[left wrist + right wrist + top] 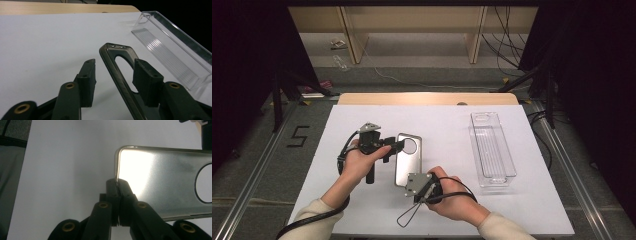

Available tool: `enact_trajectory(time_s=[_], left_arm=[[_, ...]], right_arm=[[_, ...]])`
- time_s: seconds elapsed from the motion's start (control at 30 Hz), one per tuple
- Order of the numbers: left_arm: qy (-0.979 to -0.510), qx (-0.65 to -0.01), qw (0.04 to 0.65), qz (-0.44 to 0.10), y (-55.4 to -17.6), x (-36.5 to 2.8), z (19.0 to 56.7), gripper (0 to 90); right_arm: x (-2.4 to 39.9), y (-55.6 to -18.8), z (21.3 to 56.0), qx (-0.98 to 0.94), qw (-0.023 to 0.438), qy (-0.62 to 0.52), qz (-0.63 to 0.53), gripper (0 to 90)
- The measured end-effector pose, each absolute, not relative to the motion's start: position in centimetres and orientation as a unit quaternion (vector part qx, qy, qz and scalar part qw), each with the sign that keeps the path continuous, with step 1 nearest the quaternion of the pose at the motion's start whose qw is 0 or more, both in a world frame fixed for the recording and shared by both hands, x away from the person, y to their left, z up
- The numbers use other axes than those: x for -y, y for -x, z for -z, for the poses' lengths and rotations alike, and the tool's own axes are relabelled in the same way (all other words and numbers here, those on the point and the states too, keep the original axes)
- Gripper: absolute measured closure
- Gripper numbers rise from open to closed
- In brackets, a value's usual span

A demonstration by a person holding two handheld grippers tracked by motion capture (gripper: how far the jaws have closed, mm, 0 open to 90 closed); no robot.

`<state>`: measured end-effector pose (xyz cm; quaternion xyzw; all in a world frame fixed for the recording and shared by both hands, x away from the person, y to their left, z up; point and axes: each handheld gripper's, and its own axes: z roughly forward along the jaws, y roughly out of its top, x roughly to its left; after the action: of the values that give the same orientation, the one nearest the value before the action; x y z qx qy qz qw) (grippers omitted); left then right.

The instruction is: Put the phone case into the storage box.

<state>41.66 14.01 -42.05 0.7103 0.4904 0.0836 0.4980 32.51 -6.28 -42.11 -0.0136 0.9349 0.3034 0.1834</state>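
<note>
One phone case (407, 159), smoky and translucent with a round camera opening, is seen on the white desk (447, 125), between two handheld grippers. One clear plastic tray (492, 147), long and narrow, lies well apart to the right of the case on the same desk. Two hands are counted, each carrying one gripper.

The right gripper (414, 186) is held at the near end of the case. In the right gripper view its two black jaws are seen pressed together on the case's near edge (117, 180), beside a corner, so the rim is pinched between the pads and the gripper is clenched on the case.

The left gripper (398, 145) is placed at the far end of the case, by the round opening. In the left gripper view the case (117, 72) is seen tilted up on edge between the two jaws: the right pad (147, 80) lies against or just beside the case wall at the opening, while the left pad (87, 77) stands clear of it with desk visible in the gap. The jaws are therefore part-way apart, with no grasp made.

The clear tray (175, 57) is also seen beyond the case in that view.
</note>
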Motion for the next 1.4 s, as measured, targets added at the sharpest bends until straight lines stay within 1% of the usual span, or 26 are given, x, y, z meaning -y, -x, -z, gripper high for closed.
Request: enact_trajectory(time_s=[0.23, 0.4, 0.57, 0.9, 1.03, 1.1, 1.13, 1.27, 1.33, 1.4], left_arm=[[-0.71, -0.493, 0.499, -0.064, -41.6, -14.0, 42.2, 59.4], [-0.705, -0.496, 0.504, -0.055, -41.5, -14.0, 42.0, 67.2], [-0.689, -0.503, 0.521, -0.032, -41.4, -14.1, 41.6, 72.8], [-0.686, -0.485, 0.542, -0.014, -40.8, -13.7, 40.7, 79.5], [-0.692, -0.471, 0.547, -0.022, -40.5, -13.4, 40.5, 81.5], [-0.697, -0.464, 0.546, -0.032, -40.4, -13.4, 40.4, 81.7], [-0.701, -0.46, 0.544, -0.045, -40.3, -13.4, 40.3, 81.7], [-0.706, -0.452, 0.541, -0.064, -40.4, -13.6, 40.6, 81.7], [-0.71, -0.446, 0.541, -0.076, -40.4, -13.7, 40.7, 81.7], [-0.715, -0.433, 0.542, -0.089, -40.4, -13.7, 40.7, 81.7]], right_arm=[[6.2, -32.4, 42.1, -0.933, 0.192, 0.018, -0.304, 89.5], [6.2, -32.3, 42.1, -0.933, 0.189, 0.021, -0.304, 89.5], [6.1, -32.4, 42.4, -0.934, 0.191, 0.027, -0.3, 89.5], [5.9, -32.5, 43.1, -0.936, 0.195, 0.027, -0.291, 89.5], [5.9, -32.6, 43.5, -0.937, 0.196, 0.024, -0.29, 88.7], [5.9, -32.7, 43.5, -0.935, 0.192, 0.024, -0.296, 86.9], [6.0, -32.7, 43.6, -0.933, 0.199, 0.022, -0.3, 85.1], [6.0, -32.9, 43.4, -0.926, 0.208, 0.007, -0.315, 73.6], [6.1, -33.0, 43.4, -0.921, 0.211, -0.005, -0.326, 65.5], [6.2, -33.1, 43.4, -0.917, 0.211, -0.015, -0.338, 60.5]])
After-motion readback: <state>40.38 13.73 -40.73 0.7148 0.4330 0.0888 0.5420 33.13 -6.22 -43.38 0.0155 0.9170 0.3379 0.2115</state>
